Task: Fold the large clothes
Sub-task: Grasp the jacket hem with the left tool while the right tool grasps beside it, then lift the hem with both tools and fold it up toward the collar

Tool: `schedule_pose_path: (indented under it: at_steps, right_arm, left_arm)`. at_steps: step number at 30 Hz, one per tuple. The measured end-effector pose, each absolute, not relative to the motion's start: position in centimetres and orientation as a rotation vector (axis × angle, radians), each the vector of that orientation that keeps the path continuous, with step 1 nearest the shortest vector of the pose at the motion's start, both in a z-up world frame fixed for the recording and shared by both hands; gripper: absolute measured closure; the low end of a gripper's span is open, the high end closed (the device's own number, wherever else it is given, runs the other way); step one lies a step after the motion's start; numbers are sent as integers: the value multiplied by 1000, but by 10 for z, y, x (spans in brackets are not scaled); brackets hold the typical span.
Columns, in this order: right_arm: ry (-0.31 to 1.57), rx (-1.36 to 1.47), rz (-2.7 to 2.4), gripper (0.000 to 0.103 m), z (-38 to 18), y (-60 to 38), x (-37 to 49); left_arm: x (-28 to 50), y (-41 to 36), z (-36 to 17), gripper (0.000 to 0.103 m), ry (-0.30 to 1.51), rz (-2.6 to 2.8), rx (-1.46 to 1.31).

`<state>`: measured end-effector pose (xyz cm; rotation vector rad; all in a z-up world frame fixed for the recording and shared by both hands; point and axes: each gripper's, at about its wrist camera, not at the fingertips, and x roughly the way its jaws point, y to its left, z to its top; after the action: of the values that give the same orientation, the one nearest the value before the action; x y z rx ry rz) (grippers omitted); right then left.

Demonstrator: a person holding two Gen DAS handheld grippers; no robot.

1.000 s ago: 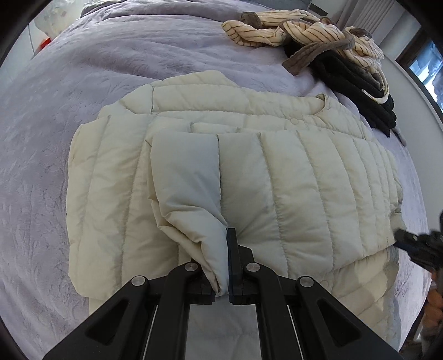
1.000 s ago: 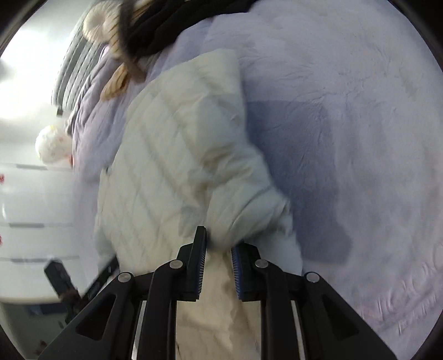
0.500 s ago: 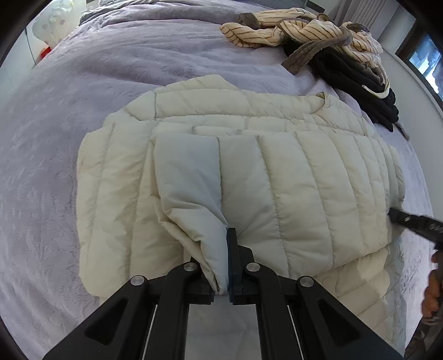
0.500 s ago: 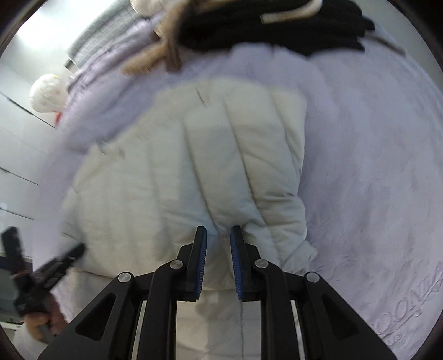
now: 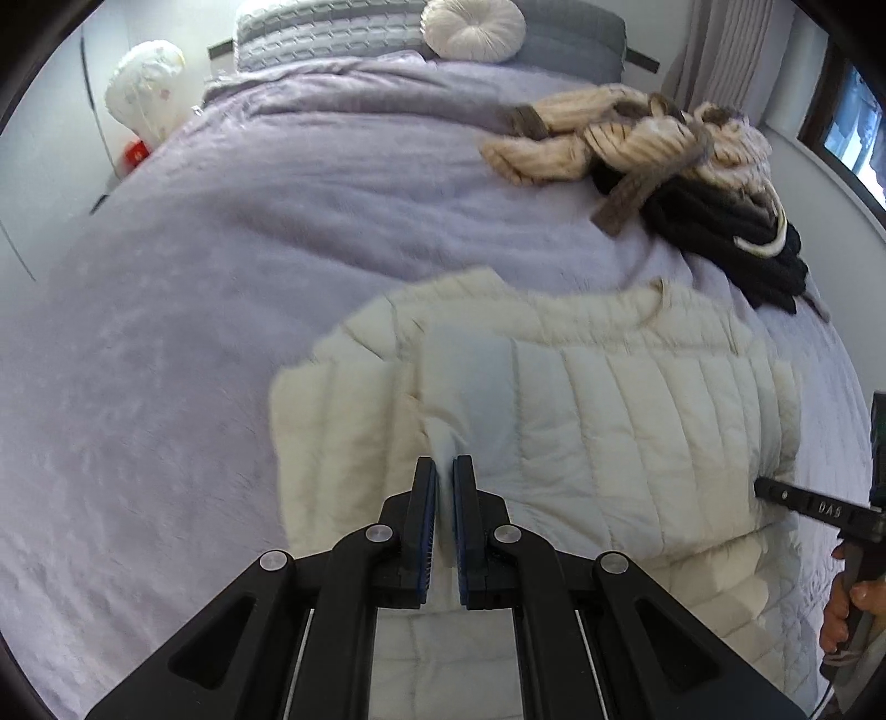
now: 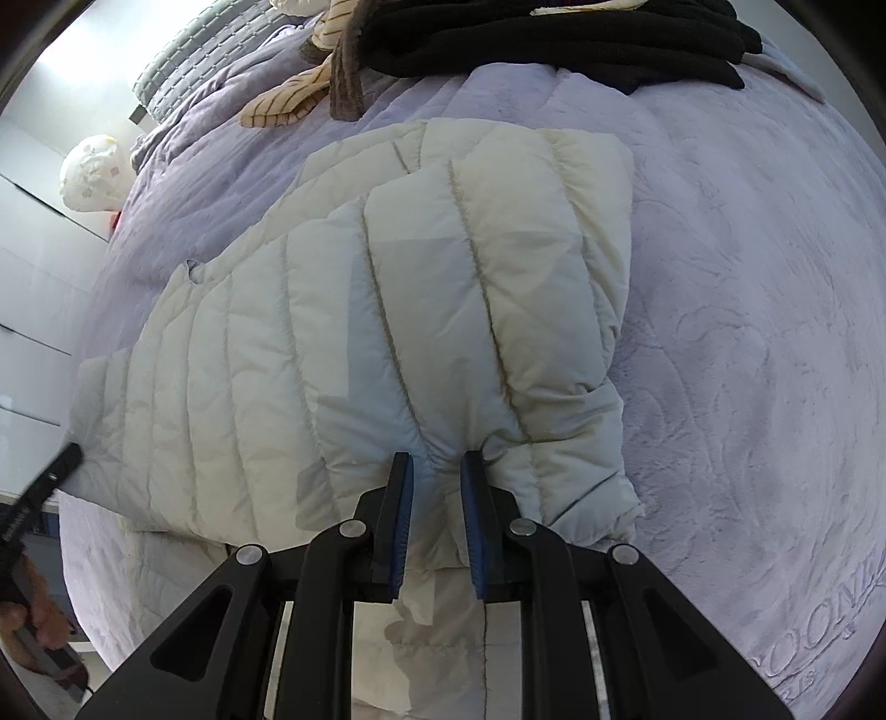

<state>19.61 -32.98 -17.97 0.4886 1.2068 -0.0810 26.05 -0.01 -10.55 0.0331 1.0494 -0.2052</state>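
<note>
A cream quilted puffer jacket (image 5: 609,421) lies half-folded on the lilac bedspread (image 5: 221,332). My left gripper (image 5: 444,468) is shut on a thin pinch of the jacket's folded upper layer and holds it above the layer below. In the right wrist view the jacket (image 6: 387,310) spreads ahead, and my right gripper (image 6: 437,465) is shut on a bunched fold at its near edge, beside a sleeve cuff (image 6: 598,498). The right gripper's tip pokes in from the right edge of the left wrist view, with a hand (image 5: 847,603) behind it.
A heap of clothes lies at the far right of the bed: a striped cream sweater (image 5: 609,144) over black garments (image 5: 731,232). A round white cushion (image 5: 473,27) and grey pillows sit at the headboard. A white patterned bag (image 5: 147,83) stands left of the bed.
My left gripper has risen with the pinched fold and tilted up, so the headboard now shows. The right wrist view has rolled, and the jacket now lies straight ahead of it.
</note>
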Motion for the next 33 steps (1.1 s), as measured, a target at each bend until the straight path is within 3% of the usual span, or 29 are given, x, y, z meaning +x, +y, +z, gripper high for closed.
schedule_pose_path:
  at_steps: [9,16,20,26,28,29,31,32,33]
  right_arm:
    - [1214,481,-78,83,-182,-333,195]
    - [1236,443,-64,83,-172,-327,196]
    - [1108,393,-117,83,-135,-341,198]
    - [1059,406,-235,83,-121,-378,214]
    - [1038,419,-259,52,-117,-389,211]
    - [1031,433,-264,24,-117,-394,209]
    - [1035,506,-234,22,-121,-409,208]
    - [1050,559,-211,26,-127,-414,208]
    - [1060,591,-201,37,-133,-420,211]
  left_arm:
    - [277,5,-109,96,1068,-212,53]
    - [285,-35,-177,96,1178,-216,201]
    - [284,-30,-194,96,1198,-207,193]
    - [285,-33,-193,96,1206,-193,177]
    - [286,-31,-192,96,1208,-192,168]
    - [285,-31,-192,96,1207,-192,167]
    - [286,-31,-191,96,1205,-191,166]
    - [286,-31,-192,96,1204,-191,167]
    - [286,-30,-192,96,1203,-190,169]
